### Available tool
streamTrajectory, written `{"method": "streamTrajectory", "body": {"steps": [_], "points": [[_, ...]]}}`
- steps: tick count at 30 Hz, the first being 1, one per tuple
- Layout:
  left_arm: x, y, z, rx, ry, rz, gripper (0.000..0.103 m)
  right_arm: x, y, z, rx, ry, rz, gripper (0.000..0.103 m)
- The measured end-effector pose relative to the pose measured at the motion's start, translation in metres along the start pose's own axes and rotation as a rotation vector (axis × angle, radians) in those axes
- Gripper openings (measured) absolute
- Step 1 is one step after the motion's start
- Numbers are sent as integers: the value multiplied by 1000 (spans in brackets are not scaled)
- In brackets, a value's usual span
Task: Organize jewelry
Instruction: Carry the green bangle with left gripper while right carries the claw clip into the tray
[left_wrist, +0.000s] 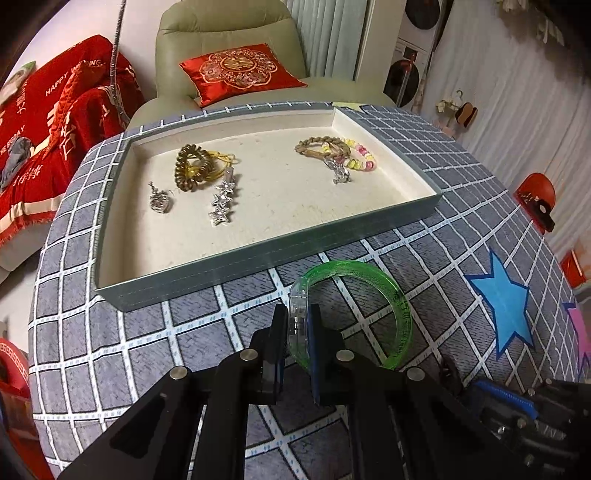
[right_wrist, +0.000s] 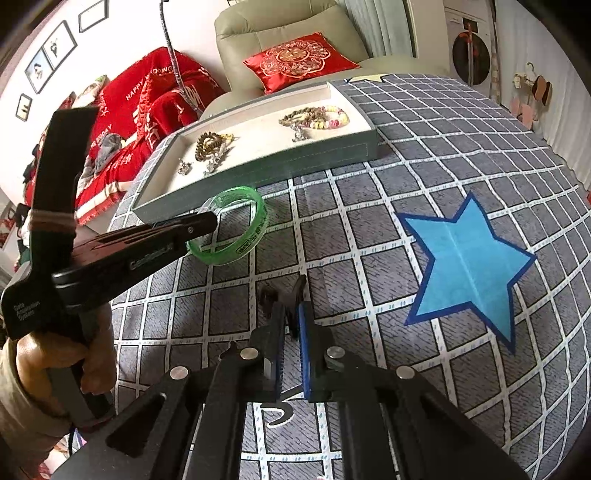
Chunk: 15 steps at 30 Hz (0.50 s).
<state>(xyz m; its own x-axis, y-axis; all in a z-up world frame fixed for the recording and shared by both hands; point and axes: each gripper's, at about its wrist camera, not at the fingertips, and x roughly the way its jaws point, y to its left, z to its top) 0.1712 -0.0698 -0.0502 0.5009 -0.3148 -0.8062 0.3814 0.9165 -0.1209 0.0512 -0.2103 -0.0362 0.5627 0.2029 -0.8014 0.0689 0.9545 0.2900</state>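
My left gripper (left_wrist: 299, 321) is shut on a green translucent bangle (left_wrist: 400, 302) and holds it just in front of the grey jewelry tray (left_wrist: 258, 254). The bangle (right_wrist: 255, 229) and the left gripper (right_wrist: 207, 221) also show in the right wrist view. The tray holds a coiled brown hair tie (left_wrist: 192, 166), a star hair clip (left_wrist: 221, 203), a silver charm (left_wrist: 159, 199), a braided bracelet (left_wrist: 321, 146) and a pastel bead bracelet (left_wrist: 364, 155). My right gripper (right_wrist: 293, 310) is shut on a dark hair clip (right_wrist: 295, 291) above the checked cloth.
A grey checked cloth (right_wrist: 369, 184) covers the table, with a blue star sticker (right_wrist: 469, 266) at the right. A green armchair with a red cushion (left_wrist: 236, 72) stands behind the table, and a red blanket (left_wrist: 55, 122) lies at the left.
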Motion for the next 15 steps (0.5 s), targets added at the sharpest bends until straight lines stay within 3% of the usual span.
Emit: {"method": "streamTrajectory", "body": {"steps": [8,10,11,13,15], "points": [[-22,10,-5,-17,-35,-12,26,-10,-7,4,23,-22,30,8],[-26,12,-7,-22,-39,-14,26,-8,-9,5,33,-8,47,13],[-27,13,-7,-25,-42,-15,26,-6,-8,5,26,2,45,21],[-29,14,-8,-26,-46,-15,26,-5,-4,5,3,1,40,89],[-31,15,-8,-29,-50,-14,26,-8,3,3,-24,-25,30,91]]}}
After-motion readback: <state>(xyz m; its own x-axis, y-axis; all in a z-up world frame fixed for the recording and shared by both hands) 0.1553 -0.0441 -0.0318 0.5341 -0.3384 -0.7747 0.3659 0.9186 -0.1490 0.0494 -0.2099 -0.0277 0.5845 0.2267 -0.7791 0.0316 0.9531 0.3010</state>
